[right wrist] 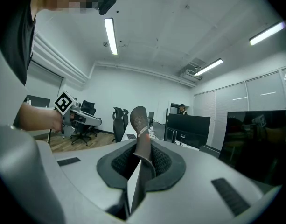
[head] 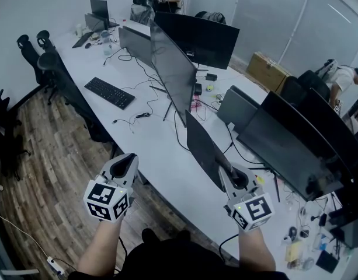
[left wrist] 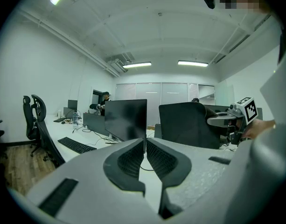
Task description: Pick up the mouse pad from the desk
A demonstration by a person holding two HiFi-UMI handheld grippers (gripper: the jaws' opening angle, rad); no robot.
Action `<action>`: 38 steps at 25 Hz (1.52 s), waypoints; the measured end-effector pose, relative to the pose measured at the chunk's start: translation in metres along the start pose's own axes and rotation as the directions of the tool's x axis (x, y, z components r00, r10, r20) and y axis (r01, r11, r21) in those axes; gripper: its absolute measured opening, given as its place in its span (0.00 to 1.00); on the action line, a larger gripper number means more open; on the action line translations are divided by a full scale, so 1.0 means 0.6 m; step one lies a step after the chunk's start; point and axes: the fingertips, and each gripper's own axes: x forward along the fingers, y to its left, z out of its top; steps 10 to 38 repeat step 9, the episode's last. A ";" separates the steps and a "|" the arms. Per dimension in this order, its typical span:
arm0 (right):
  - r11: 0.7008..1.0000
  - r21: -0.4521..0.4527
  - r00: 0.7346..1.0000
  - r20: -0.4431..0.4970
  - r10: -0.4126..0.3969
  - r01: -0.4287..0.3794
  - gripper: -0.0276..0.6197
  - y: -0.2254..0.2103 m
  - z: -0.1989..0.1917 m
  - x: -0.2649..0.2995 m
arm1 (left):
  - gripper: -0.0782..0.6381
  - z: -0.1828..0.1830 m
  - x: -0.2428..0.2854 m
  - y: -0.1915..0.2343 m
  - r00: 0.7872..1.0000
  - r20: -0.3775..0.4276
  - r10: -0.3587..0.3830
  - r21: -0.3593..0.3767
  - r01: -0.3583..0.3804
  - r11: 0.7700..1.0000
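Observation:
The mouse pad [head: 205,150], a thin dark sheet, stands on edge above the white desk [head: 161,156], clear of its surface. My right gripper [head: 236,178] is shut on the pad's near end. In the right gripper view the pad [right wrist: 139,120] rises edge-on from between the pads of that gripper [right wrist: 141,149], its top curling over. My left gripper [head: 126,165] hovers at the desk's near edge, off to the left of the pad. Its jaws [left wrist: 144,143] are shut with nothing between them.
Several dark monitors [head: 173,69] run down the middle of the long desk, with loose cables around them. A black keyboard [head: 109,92] lies at the left, and office chairs [head: 68,83] stand along that side. A cardboard box [head: 266,69] and seated people are farther back.

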 end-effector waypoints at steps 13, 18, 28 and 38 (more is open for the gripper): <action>1.000 0.006 1.000 -0.003 -0.003 0.003 0.09 -0.005 0.000 -0.002 | 0.15 0.004 0.000 0.001 1.000 0.000 0.005 -0.001 -0.005 1.000; 1.000 0.006 1.000 -0.003 -0.003 0.003 0.09 -0.005 0.000 -0.002 | 0.15 0.004 0.000 0.001 1.000 0.000 0.005 -0.001 -0.005 1.000; 1.000 0.006 1.000 -0.003 -0.003 0.003 0.09 -0.005 0.000 -0.002 | 0.15 0.004 0.000 0.001 1.000 0.000 0.005 -0.001 -0.005 1.000; 1.000 0.006 1.000 -0.003 -0.003 0.003 0.09 -0.005 0.000 -0.002 | 0.15 0.004 0.000 0.001 1.000 0.000 0.005 -0.001 -0.005 1.000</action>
